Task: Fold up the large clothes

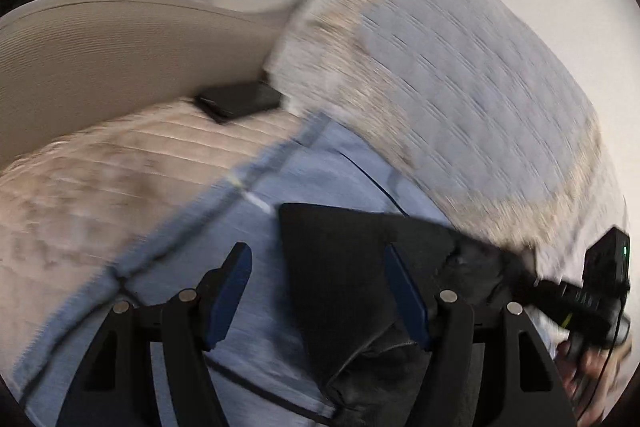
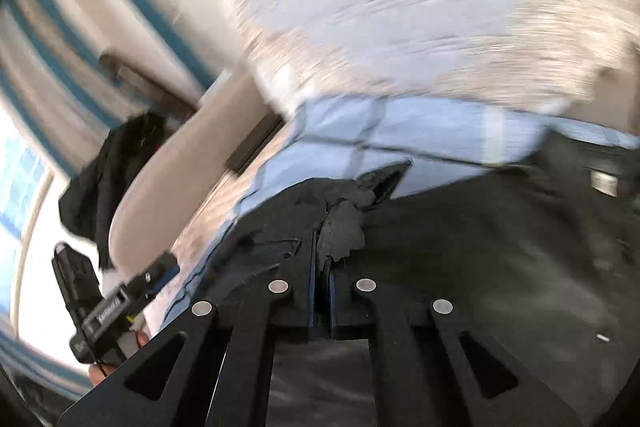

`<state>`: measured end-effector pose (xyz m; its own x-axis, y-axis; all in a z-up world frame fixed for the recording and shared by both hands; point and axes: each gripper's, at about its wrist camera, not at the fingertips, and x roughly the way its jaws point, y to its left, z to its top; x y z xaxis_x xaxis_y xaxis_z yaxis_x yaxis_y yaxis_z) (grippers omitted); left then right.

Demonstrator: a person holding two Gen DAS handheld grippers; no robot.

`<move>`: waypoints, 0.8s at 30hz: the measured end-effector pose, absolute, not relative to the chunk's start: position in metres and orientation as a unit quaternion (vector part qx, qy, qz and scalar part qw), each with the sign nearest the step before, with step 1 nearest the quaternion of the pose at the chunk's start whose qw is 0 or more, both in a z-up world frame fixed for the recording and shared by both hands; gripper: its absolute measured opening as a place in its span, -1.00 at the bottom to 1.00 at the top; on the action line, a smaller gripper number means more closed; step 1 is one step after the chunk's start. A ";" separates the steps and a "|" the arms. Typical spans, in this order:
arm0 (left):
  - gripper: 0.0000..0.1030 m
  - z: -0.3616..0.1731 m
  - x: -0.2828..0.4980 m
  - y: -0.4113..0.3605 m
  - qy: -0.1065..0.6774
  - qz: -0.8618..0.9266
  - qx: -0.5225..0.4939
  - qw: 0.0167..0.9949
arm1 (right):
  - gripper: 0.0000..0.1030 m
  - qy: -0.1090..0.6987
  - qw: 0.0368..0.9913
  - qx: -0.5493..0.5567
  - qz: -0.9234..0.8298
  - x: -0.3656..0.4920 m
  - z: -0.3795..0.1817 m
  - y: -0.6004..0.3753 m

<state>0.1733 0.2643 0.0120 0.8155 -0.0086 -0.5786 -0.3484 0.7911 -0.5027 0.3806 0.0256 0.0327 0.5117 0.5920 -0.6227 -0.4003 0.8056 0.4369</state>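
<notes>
A large black garment [image 1: 352, 267] lies on a light blue sheet [image 1: 180, 247] over the bed. In the left wrist view my left gripper [image 1: 316, 287] is open, its blue-padded fingers [image 1: 230, 291] spread above the sheet and the garment's pointed corner. In the right wrist view my right gripper [image 2: 320, 267] is shut on a bunched fold of the black garment [image 2: 500, 247], which spreads to the right. The right gripper also shows at the right edge of the left view [image 1: 588, 299]; the left one shows at the lower left of the right view [image 2: 116, 303]. Both views are motion-blurred.
A beige quilted blanket [image 1: 100, 179] covers the bed's left part. A big pale pillow [image 1: 460, 79] lies behind the garment. A beige curved headboard [image 1: 120, 43] carries a flat black device [image 1: 240, 101]. Dark clothing [image 2: 108, 179] hangs at the left by a bright window.
</notes>
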 end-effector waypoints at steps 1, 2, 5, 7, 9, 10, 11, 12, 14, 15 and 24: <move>0.37 0.012 0.179 0.255 0.296 0.079 -0.299 0.904 | -0.91 0.401 0.865 0.130 0.272 0.378 0.032 0.000; 0.37 0.011 0.185 0.244 0.305 0.065 -0.289 0.905 | -0.91 0.401 0.869 0.134 0.258 0.376 0.030 -0.018; 0.37 0.008 0.203 0.212 0.332 0.024 -0.263 0.906 | -0.91 0.414 0.872 0.159 0.206 0.369 0.006 -0.076; 0.37 0.003 0.213 0.194 0.352 0.001 -0.243 0.904 | -0.91 0.431 0.868 0.169 0.180 0.366 -0.014 -0.100; 0.37 -0.003 0.218 0.177 0.368 -0.001 -0.223 0.903 | -0.91 0.450 0.860 0.177 0.162 0.367 -0.034 -0.116; 0.37 -0.007 0.221 0.172 0.377 -0.003 -0.214 0.901 | -0.91 0.459 0.854 0.186 0.159 0.364 -0.046 -0.124; 0.37 -0.010 0.223 0.168 0.383 -0.004 -0.208 0.900 | -0.91 0.463 0.851 0.191 0.159 0.362 -0.051 -0.128; 0.37 -0.013 0.225 0.165 0.393 -0.003 -0.201 0.897 | -0.91 0.465 0.849 0.194 0.158 0.358 -0.055 -0.131; 0.37 -0.023 0.231 0.159 0.420 0.009 -0.178 0.890 | -0.91 0.467 0.846 0.197 0.163 0.350 -0.059 -0.136; 0.37 -0.029 0.233 0.158 0.429 0.018 -0.168 0.887 | -0.91 0.466 0.847 0.197 0.164 0.348 -0.060 -0.136; 0.37 -0.042 0.233 0.164 0.452 0.029 -0.165 0.876 | -0.77 0.474 0.851 0.161 0.162 0.350 -0.068 -0.132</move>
<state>0.2334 0.1636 -0.0418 0.5897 -0.0988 -0.8015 -0.1995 0.9439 -0.2631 0.3503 -0.1325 -0.0684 0.4989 0.4280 -0.7536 -0.1224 0.8956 0.4277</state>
